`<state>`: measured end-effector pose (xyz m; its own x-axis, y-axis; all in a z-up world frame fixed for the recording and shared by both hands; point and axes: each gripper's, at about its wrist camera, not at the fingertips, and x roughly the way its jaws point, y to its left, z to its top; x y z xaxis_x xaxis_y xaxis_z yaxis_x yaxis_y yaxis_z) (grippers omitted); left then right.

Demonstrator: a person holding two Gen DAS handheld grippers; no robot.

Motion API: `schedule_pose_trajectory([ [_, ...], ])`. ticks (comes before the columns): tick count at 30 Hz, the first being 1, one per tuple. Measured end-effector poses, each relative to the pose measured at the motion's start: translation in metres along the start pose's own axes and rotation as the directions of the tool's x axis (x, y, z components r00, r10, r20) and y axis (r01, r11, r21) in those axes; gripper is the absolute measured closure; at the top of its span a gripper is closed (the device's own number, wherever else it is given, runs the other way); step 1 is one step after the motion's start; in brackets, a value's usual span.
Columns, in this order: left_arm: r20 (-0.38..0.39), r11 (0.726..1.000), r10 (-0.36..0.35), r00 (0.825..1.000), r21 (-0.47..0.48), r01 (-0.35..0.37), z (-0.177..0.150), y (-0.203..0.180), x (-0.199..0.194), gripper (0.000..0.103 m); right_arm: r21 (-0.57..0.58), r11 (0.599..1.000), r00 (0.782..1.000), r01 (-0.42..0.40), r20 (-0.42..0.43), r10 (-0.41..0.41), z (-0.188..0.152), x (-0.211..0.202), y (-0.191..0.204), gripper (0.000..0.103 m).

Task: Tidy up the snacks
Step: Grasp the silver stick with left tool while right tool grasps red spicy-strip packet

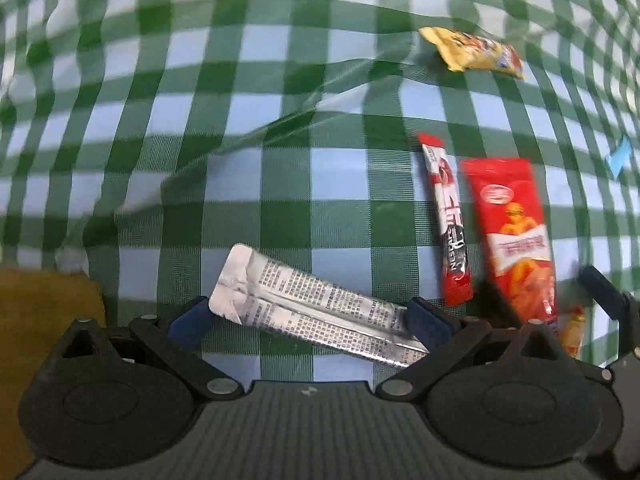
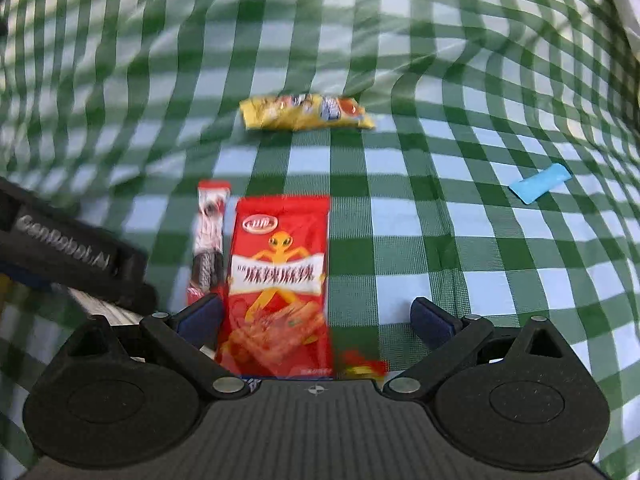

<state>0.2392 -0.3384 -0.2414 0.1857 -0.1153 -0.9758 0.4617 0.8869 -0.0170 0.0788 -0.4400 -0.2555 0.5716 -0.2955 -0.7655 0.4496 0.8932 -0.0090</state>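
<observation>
Diagonally, silver sachet [image 1: 320, 312] across left gripper [image 1: 310, 318] jaws

Green-white checked cloth [image 1: 280, 184] covers counter, wrinkled, ridges running diagonally across middle. Brown-yellow patch [image 1: 36, 320] shows at near left edge of cloth in left wrist view; nature unclear.

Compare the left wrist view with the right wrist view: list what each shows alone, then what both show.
Only the left wrist view: the silver sachet between the open fingers of the left hand-held gripper, plus a brown surface at the left edge.

Only the right wrist view: the right hand-held gripper, open around the red snack pack.

Both: the red pack, the coffee stick, the yellow packet, the blue wrapper and the checked cloth.
</observation>
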Motion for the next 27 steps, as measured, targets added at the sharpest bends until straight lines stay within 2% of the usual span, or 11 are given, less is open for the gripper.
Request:
schedule_pose_trajectory([
  [4,-0.016,0.998,-0.005,1.000,-0.066,0.004,0.002,0.007,0.002,0.000,0.015,0.991,0.991,0.133,0.014,-0.133,-0.004,0.000,-0.008,0.003],
  [10,-0.030,0.998,-0.018,0.999,-0.060,0.016,0.007,-0.024,0.002,0.000,0.055,0.994,0.996,0.090,-0.003,-0.090,-0.002,0.006,-0.017,0.003],
  [11,-0.013,0.998,-0.018,1.000,-0.064,0.017,0.008,-0.027,0.000,0.004,0.053,0.995,0.997,0.082,-0.002,-0.082,0.000,0.008,-0.016,0.005],
  [12,0.007,0.997,-0.005,1.000,-0.073,0.005,0.008,-0.031,-0.002,0.018,0.044,0.996,0.997,0.078,0.003,-0.078,0.002,0.006,-0.015,0.017],
  [13,0.035,0.997,0.018,0.999,-0.070,-0.016,0.006,-0.034,-0.006,0.026,0.022,0.998,0.998,0.060,0.024,-0.060,0.002,0.004,-0.012,0.043],
  [14,0.057,0.998,0.022,0.998,-0.054,-0.019,0.005,-0.036,-0.010,0.043,-0.010,0.999,0.999,0.036,0.042,-0.035,0.003,0.002,-0.008,0.052],
  [15,0.069,0.999,0.008,0.998,-0.036,-0.005,0.005,-0.036,-0.014,0.069,-0.036,0.999,0.999,0.035,0.041,-0.034,0.006,0.002,-0.003,0.054],
  [17,0.062,0.999,-0.016,0.998,-0.035,0.018,0.006,-0.032,-0.020,0.095,-0.068,0.997,0.999,0.032,0.039,-0.030,0.004,-0.002,0.001,0.055],
  [19,0.061,0.998,-0.040,0.997,-0.041,0.043,0.001,-0.023,-0.027,0.095,-0.064,0.997,0.998,0.037,0.052,-0.034,0.001,-0.009,0.000,0.057],
  [21,0.105,1.000,-0.030,0.994,0.005,0.030,-0.008,-0.021,-0.043,0.095,-0.031,0.998,0.995,0.047,0.086,-0.045,0.001,-0.022,-0.003,0.057],
  [27,0.227,0.992,-0.085,0.970,0.109,0.062,-0.050,-0.010,-0.109,0.095,0.166,0.986,0.968,-0.006,0.248,-0.036,0.008,-0.092,-0.020,0.057],
])
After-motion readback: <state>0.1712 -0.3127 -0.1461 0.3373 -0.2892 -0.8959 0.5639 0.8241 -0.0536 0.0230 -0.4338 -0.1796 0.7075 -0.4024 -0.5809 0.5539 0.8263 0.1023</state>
